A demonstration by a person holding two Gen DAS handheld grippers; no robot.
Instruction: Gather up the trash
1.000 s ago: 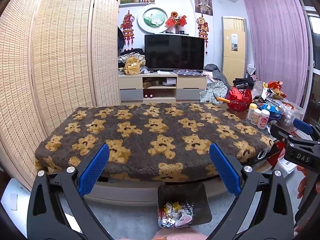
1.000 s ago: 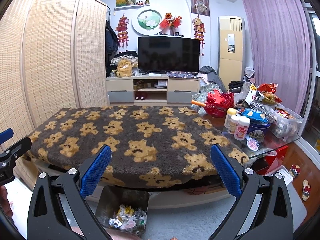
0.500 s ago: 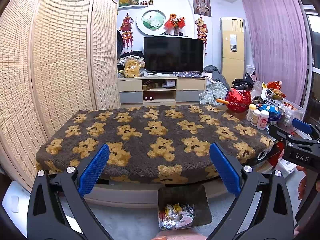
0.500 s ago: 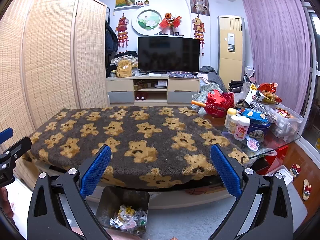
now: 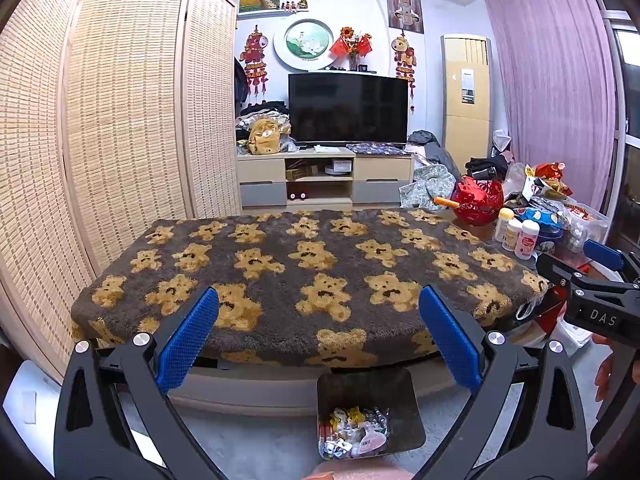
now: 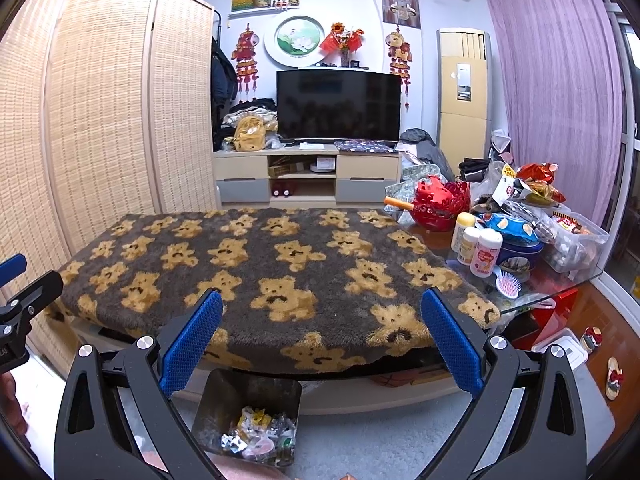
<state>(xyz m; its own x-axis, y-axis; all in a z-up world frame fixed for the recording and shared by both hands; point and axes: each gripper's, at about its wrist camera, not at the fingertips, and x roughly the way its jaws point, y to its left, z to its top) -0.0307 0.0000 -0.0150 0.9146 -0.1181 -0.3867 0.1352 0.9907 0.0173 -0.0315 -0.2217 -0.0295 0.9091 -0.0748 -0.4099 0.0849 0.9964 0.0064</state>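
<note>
Both the left gripper (image 5: pixel 318 336) and the right gripper (image 6: pixel 320 336) hang with jaws spread wide, holding nothing, above the near edge of the table's teddy-bear blanket (image 5: pixel 304 264). The trash bin (image 5: pixel 370 412), with crumpled wrappers (image 5: pixel 354 432) inside, stands on the floor just below that edge.

My left gripper (image 5: pixel 318 328) hangs with its blue pads spread wide and nothing between them, above a dark bin (image 5: pixel 368 390) on the grey floor. Wrappers (image 5: pixel 354 432) lie heaped in the bin's bottom. Ahead is a table under a bear-print blanket (image 5: pixel 304 264). My right gripper (image 5: pixel 592 280) shows at the right edge, beside bottles (image 5: pixel 516 236).
</note>
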